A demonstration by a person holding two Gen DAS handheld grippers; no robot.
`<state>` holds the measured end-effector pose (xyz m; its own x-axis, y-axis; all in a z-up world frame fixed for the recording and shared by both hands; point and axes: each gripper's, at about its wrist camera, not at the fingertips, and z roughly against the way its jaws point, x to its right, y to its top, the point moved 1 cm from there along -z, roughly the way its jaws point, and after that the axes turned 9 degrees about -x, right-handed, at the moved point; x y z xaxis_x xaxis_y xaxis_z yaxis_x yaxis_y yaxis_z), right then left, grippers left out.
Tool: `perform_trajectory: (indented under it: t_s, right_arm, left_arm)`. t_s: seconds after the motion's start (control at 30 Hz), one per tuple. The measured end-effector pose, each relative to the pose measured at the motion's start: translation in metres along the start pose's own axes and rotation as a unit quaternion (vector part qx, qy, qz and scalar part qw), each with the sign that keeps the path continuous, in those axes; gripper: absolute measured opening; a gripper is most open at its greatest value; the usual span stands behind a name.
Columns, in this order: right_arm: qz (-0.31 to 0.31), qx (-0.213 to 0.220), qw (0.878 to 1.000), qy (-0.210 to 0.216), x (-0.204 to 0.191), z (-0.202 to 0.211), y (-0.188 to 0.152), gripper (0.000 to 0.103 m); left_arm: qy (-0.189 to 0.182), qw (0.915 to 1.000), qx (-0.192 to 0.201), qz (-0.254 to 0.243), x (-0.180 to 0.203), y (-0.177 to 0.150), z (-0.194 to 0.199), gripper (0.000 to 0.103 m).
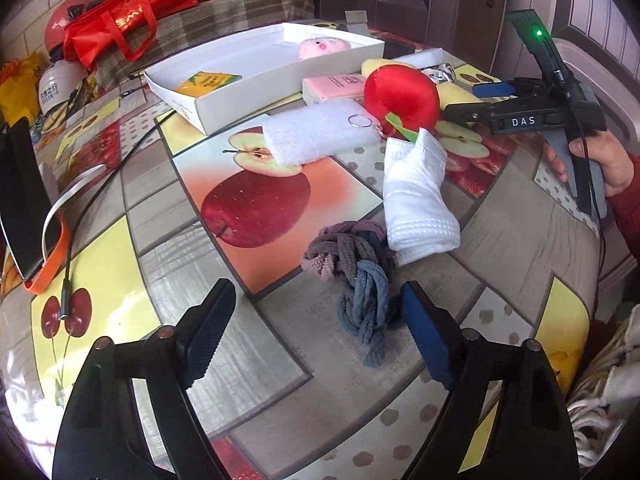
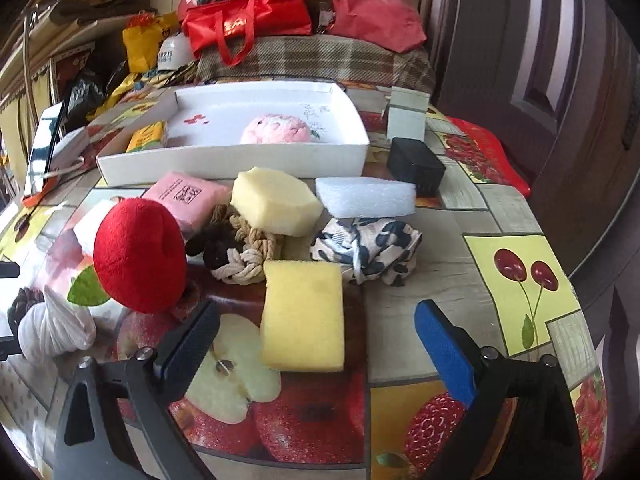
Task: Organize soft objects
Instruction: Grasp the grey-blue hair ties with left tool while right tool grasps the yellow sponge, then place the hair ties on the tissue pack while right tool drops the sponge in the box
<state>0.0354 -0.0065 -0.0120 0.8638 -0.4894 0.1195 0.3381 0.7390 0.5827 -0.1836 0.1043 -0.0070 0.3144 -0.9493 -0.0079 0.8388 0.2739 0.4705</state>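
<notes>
Left wrist view: my left tool [image 1: 318, 334] sat at the bottom of the frame, released, nothing between its fingers. Just above it, low centre, a braided purple-and-blue cloth [image 1: 352, 270] lay on the fruit-print tabletop [image 1: 160, 216]. A rolled white towel [image 1: 418, 200] touched its upper right edge. Above that, mid-frame, a white foam block [image 1: 316, 136] and a red plush apple [image 1: 402, 98] with a key ring. The right tool [image 1: 476, 100] reached in from the right edge, fingers apart, empty.

Right wrist view: the right tool [image 2: 318, 346] stood spread at the bottom of the frame, holding nothing. A yellow sponge [image 2: 304, 316] lay flat between its fingers, centre frame; I could not tell whether either finger touched it. Above it, a knotted rope bundle [image 2: 244, 248], a black-and-white patterned cloth [image 2: 366, 250], a pale hexagonal sponge [image 2: 276, 202] and a pink packet [image 2: 188, 200]. Farthest, upper centre, the white box [image 2: 224, 162] held a pink plush toy [image 2: 276, 130] and a yellow tissue pack [image 2: 148, 136].
</notes>
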Motion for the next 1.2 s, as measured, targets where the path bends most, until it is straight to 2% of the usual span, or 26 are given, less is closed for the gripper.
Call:
perform_trajectory:
  t_s: [0.03, 0.07, 0.1, 0.2, 0.23, 0.27, 0.3, 0.37, 0.5, 0.57, 0.7, 0.8, 0.97, 1.2]
  right_arm:
    - [0.006, -0.013, 1.000, 0.003, -0.002, -0.005, 0.000, 0.089]
    - [0.011, -0.026, 1.000, 0.006, -0.004, -0.010, 0.000, 0.077]
    - [0.014, -0.035, 0.999, 0.010, -0.004, -0.014, 0.001, 0.070]
    - [0.016, -0.029, 0.999, 0.021, -0.005, -0.012, 0.002, 0.055]
    - [0.021, -0.024, 0.999, 0.020, -0.006, -0.009, 0.002, 0.039]
    - [0.024, -0.018, 0.999, 0.018, -0.007, -0.006, 0.002, 0.039]
    - [0.027, -0.013, 0.999, 0.020, -0.009, -0.004, 0.001, 0.039]
    - [0.029, 0.010, 0.999, 0.022, -0.009, 0.005, 0.000, 0.039]
    - [0.005, 0.092, 0.995, 0.026, 0.000, 0.037, -0.007, 0.038]
    - [-0.019, 0.129, 0.991, 0.026, 0.009, 0.050, -0.012, 0.039]
    - [-0.068, 0.180, 0.981, 0.011, 0.025, 0.063, -0.016, 0.039]
    - [-0.076, 0.193, 0.978, 0.000, 0.023, 0.057, -0.005, 0.039]
    - [-0.070, 0.199, 0.978, 0.005, 0.011, 0.039, 0.019, 0.039]
    - [-0.046, 0.210, 0.976, 0.026, -0.016, 0.018, 0.054, 0.040]
  left_arm:
    - [-0.006, 1.0000, 0.000, 0.002, -0.001, 0.002, -0.001, 0.084]
    - [-0.010, 0.9999, -0.002, 0.004, -0.002, 0.004, -0.004, 0.084]
    - [-0.016, 0.9999, -0.004, 0.005, -0.003, 0.007, -0.007, 0.084]
    - [-0.006, 1.0000, -0.004, 0.000, -0.001, 0.012, -0.011, 0.082]
    - [-0.004, 1.0000, -0.001, -0.005, 0.001, 0.012, -0.010, 0.069]
    - [-0.007, 0.9999, 0.006, -0.009, 0.003, 0.012, -0.007, 0.057]
    - [-0.008, 0.9999, 0.010, -0.009, 0.003, 0.010, -0.005, 0.035]
    - [-0.007, 0.9999, 0.013, 0.002, -0.001, 0.007, -0.001, 0.027]
    - [0.005, 0.9960, 0.070, 0.056, -0.021, 0.000, 0.021, 0.026]
    - [0.032, 0.9890, 0.115, 0.087, -0.031, -0.004, 0.035, 0.026]
    - [0.079, 0.9705, 0.200, 0.108, -0.038, 0.005, 0.048, 0.026]
    - [0.092, 0.9649, 0.221, 0.108, -0.036, 0.030, 0.039, 0.026]
    - [0.124, 0.9573, 0.245, 0.090, -0.032, 0.077, 0.017, 0.026]
    - [0.155, 0.9425, 0.272, 0.116, -0.052, 0.123, 0.000, 0.027]
